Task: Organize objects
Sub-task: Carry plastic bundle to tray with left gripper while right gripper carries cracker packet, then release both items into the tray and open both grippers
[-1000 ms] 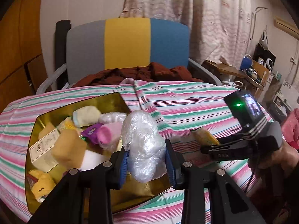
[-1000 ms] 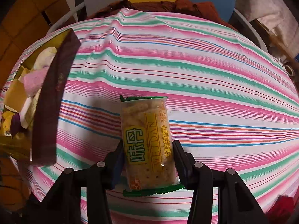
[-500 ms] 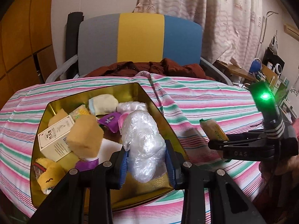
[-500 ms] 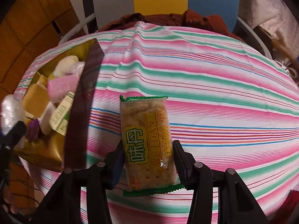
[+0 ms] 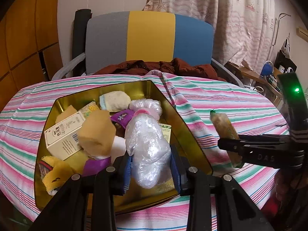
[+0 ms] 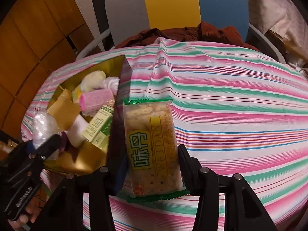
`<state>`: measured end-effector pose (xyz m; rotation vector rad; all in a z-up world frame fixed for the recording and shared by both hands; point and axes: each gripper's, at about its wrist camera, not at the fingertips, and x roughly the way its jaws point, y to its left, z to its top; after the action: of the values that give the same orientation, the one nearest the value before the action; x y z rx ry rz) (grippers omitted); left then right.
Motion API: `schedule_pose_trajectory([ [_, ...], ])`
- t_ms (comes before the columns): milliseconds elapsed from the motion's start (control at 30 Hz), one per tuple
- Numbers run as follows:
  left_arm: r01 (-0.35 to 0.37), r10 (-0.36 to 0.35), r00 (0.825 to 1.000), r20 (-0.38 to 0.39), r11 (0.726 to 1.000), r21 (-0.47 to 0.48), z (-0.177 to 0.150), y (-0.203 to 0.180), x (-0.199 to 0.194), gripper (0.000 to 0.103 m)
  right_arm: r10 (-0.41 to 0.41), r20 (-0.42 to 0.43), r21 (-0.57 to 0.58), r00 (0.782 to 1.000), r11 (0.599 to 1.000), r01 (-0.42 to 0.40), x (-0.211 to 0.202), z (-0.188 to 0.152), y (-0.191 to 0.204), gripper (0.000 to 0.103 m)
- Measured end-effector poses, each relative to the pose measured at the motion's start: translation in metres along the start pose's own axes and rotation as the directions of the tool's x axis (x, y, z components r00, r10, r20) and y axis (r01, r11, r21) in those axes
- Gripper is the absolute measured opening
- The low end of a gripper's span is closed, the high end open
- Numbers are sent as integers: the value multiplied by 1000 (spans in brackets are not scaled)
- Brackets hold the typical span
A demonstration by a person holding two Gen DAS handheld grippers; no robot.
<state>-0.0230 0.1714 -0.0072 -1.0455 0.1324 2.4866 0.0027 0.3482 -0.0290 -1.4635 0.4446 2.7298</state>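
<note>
My left gripper (image 5: 151, 163) is shut on a crumpled clear plastic bag (image 5: 148, 144) and holds it above the near end of a gold tin (image 5: 184, 129). The tin holds several items: a white carton (image 5: 63, 136), a tan sponge block (image 5: 98, 132), a pale roll (image 5: 114, 102) and a yellow plush piece (image 5: 53, 177). My right gripper (image 6: 152, 169) is shut on a cracker packet (image 6: 152, 148) with a yellow label, held over the striped cloth just right of the tin's wall (image 6: 117, 127). The left gripper (image 6: 41, 144) shows in the right wrist view with the bag (image 6: 43, 125).
A pink, green and white striped cloth (image 5: 221, 100) covers the table. Behind it stands a chair (image 5: 150, 40) with grey, yellow and blue panels and a brown garment (image 5: 167, 67) on its seat. Curtains hang at the back right; a cluttered shelf (image 5: 269, 77) is far right.
Both grippers have moved nearer the tin. The tin now sits more centred under the left gripper, and the cracker packet has come up close to the tin's right wall.
</note>
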Motion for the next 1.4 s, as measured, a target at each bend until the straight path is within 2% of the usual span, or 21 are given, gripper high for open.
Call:
schedule_pose_trajectory([
  [167, -18, 18, 1000, 3, 1000, -19, -4, 12, -5, 35, 93, 44, -5, 995, 996, -93, -14, -5, 13, 50],
  [333, -54, 56, 998, 19, 996, -77, -5, 38, -14, 35, 163, 70, -55, 984, 986, -159, -17, 3, 43, 50],
  [567, -110, 112, 994, 6, 981, -158, -7, 81, -15, 35, 206, 42, -99, 978, 975, -201, 9, 27, 89, 52],
  [700, -119, 120, 993, -2, 979, -166, -4, 87, -9, 36, 237, 26, -101, 971, 967, -233, 21, 39, 105, 52],
  [767, -108, 108, 994, -11, 980, -169, -5, 88, -6, 44, 253, 24, -99, 967, 963, -249, 23, 39, 109, 61],
  [833, -111, 110, 994, -12, 980, -166, -6, 88, -6, 51, 236, 31, -115, 971, 966, -231, 21, 37, 112, 61],
  [933, -136, 136, 991, -14, 976, -171, -7, 88, -7, 68, 219, 37, -126, 975, 969, -213, 18, 32, 113, 61],
  [967, -145, 146, 989, -10, 974, -173, -7, 89, -8, 70, 200, 50, -137, 978, 972, -192, 16, 30, 113, 62],
  [1033, -173, 176, 984, 2, 969, -174, -7, 88, -13, 70, 162, 78, -153, 984, 977, -149, 10, 25, 114, 65],
  [1167, -217, 224, 974, 30, 963, -157, -5, 85, -23, 70, 107, 137, -168, 985, 982, -83, -2, 18, 114, 80],
  [1233, -236, 245, 969, 41, 960, -151, -5, 84, -30, 70, 86, 166, -177, 982, 983, -57, -7, 14, 114, 84],
  [1400, -244, 257, 964, 61, 955, -169, -7, 83, -45, 70, 34, 228, -210, 973, 978, 14, -20, 0, 119, 94],
])
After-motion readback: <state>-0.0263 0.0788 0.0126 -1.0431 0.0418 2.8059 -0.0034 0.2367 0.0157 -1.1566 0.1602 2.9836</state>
